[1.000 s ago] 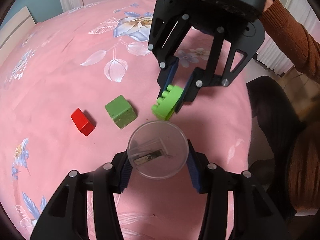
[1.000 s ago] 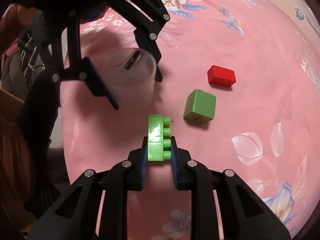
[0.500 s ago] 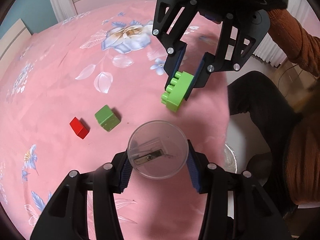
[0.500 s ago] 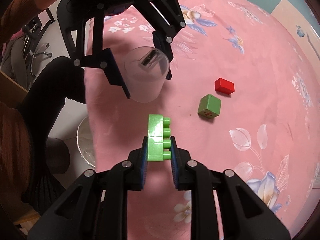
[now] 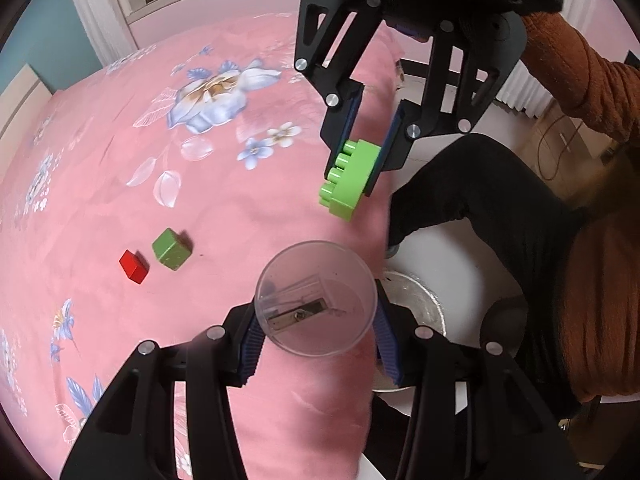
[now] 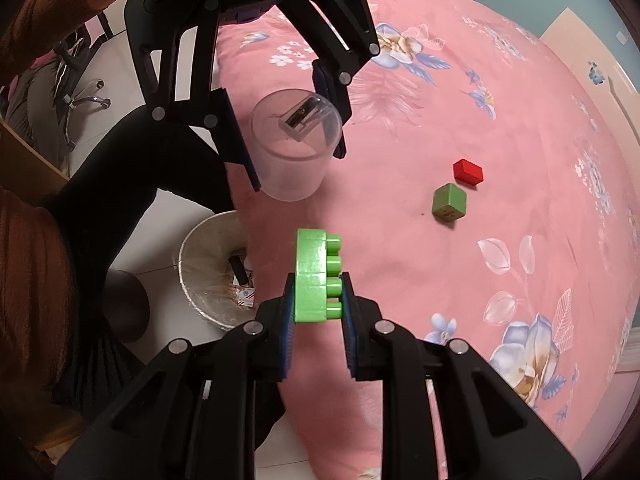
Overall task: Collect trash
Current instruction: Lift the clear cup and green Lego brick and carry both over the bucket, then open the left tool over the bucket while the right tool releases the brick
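Clear cup [image 5: 316, 298] (sharpener inside); lime studded brick [image 6: 316, 276] clamped.

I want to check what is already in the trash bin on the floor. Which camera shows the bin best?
The right wrist view. There the trash bin sits beside the bed edge with its lined opening facing the camera and some scraps visible inside. In the left wrist view only a slice of its rim shows behind the left gripper and its clear cup.
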Available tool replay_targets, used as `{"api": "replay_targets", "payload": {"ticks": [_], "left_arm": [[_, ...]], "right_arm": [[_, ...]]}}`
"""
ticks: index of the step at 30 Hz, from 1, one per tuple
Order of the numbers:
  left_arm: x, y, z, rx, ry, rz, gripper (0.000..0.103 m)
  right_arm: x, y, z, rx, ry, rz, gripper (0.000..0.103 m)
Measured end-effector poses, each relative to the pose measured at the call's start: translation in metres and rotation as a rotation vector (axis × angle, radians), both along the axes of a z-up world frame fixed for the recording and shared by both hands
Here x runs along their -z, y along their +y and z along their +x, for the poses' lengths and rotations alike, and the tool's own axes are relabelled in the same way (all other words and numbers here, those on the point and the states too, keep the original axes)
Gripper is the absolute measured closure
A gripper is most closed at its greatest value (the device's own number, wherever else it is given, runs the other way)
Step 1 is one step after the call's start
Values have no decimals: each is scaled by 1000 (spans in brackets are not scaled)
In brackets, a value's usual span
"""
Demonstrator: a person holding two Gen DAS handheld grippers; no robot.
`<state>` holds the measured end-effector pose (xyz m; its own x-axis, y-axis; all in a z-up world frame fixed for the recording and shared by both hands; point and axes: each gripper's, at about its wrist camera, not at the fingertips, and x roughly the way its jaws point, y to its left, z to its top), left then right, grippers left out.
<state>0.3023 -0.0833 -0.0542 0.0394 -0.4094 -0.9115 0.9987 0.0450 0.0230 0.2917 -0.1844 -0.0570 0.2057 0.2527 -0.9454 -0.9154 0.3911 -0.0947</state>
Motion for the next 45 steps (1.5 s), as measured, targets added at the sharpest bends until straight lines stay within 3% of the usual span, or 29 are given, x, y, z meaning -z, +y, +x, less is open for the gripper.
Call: {"api": "replay_targets", "payload": {"ticks": [13, 24, 45], "left_arm": [[-7, 12, -68, 34, -14, -20, 52], [11, 21, -102, 60, 2, -26, 52], [97, 40, -103, 19, 121, -11, 52]], "right_arm": [[-16, 21, -71, -30, -50, 3, 81], [1, 38, -106, -65, -36, -34, 81], [98, 70, -109, -121, 121, -44, 81]]}}
